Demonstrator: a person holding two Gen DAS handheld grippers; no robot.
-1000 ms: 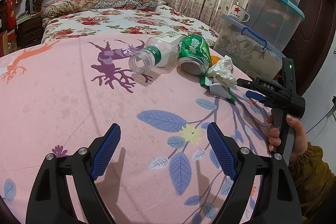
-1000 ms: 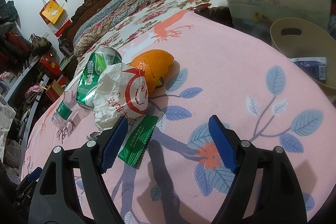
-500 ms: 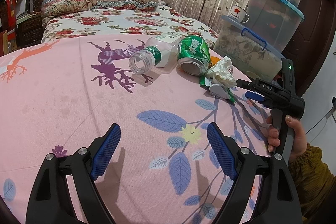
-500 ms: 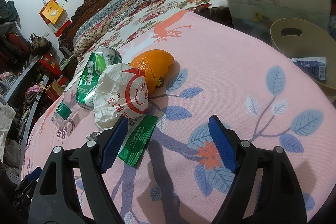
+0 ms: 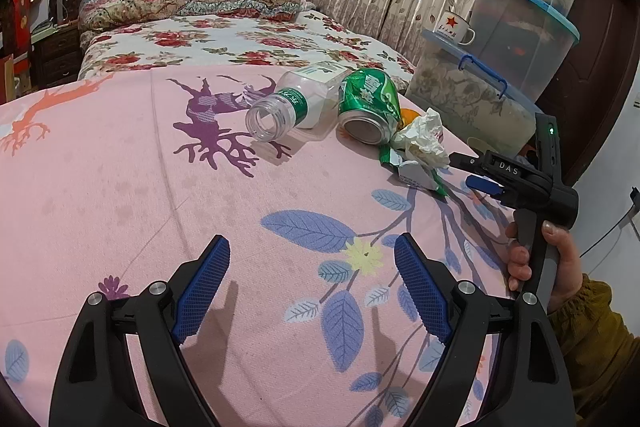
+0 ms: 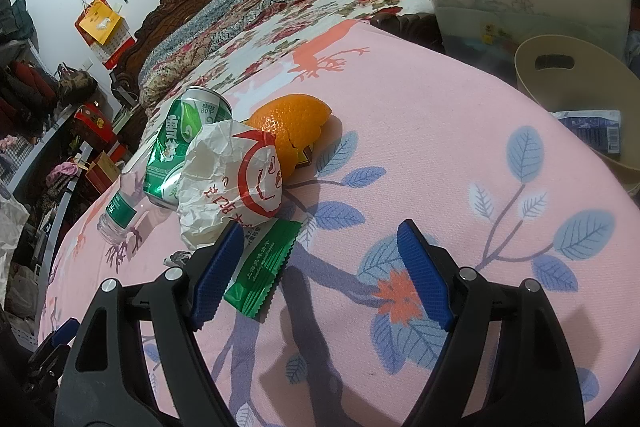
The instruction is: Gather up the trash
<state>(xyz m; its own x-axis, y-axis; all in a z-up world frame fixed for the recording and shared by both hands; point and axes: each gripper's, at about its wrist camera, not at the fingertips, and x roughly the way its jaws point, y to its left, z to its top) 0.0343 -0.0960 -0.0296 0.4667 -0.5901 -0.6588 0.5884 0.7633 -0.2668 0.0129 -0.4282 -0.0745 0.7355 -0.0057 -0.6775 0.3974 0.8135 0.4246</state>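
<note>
Trash lies in a cluster on the pink patterned cloth (image 5: pixel 120 187): a clear plastic bottle (image 5: pixel 296 105) on its side, a dented green can (image 5: pixel 370 105), a crumpled white paper wrapper (image 6: pixel 232 183), a piece of orange peel (image 6: pixel 296 127) and a green sachet (image 6: pixel 262 273). My left gripper (image 5: pixel 310 287) is open over bare cloth, well short of the bottle. My right gripper (image 6: pixel 320 275) is open too, its left finger just over the edge of the green sachet and close to the wrapper. From the left wrist view the right gripper (image 5: pixel 474 171) is seen from the side, held by a hand (image 5: pixel 560 259).
A beige bin (image 6: pixel 576 87) with a blue packet inside stands beyond the cloth's right edge. Stacked clear storage boxes (image 5: pixel 520 7) with a white mug (image 5: pixel 456 27) rise at the right. A bed with floral covers (image 5: pixel 240 39) lies behind.
</note>
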